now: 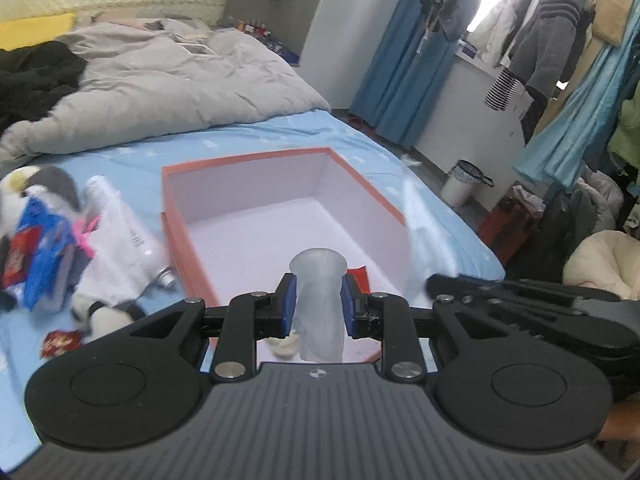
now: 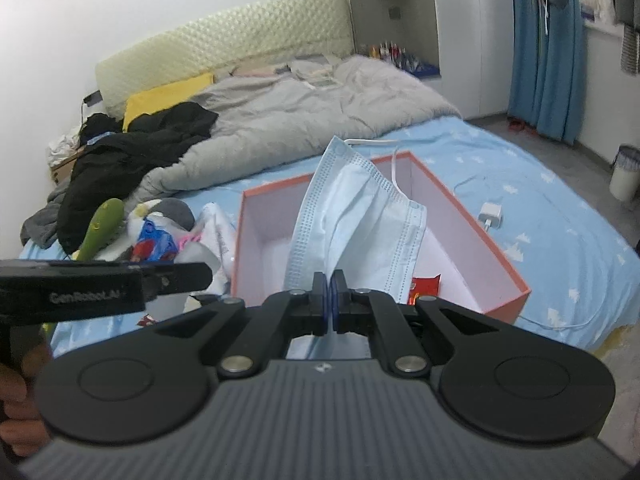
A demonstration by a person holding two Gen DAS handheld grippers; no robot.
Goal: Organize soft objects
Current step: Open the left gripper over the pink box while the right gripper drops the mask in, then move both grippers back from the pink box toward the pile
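**Over the orange box on the bed**

Above the open orange box [image 1: 280, 208], on the blue sheet [image 1: 248, 140], hung both grippers. Left gripper [image 1: 319, 304]: partly closed, blue pads pressed against a pale grey, soft-looking cylinder [image 1: 319, 300] standing upright between them. Right gripper [image 2: 330, 300]: pinched tight on a light blue face mask [image 2: 352, 216], fanned upward with one ear loop trailing over the box. Inside the box, on the white floor: a red packet [image 2: 425, 286]. Left of the box, heaped together: a plush penguin [image 1: 44, 184], a white tube [image 1: 128, 240], a blue wrapper [image 1: 44, 240]. Farther back: a rumpled grey duvet [image 1: 160, 84].
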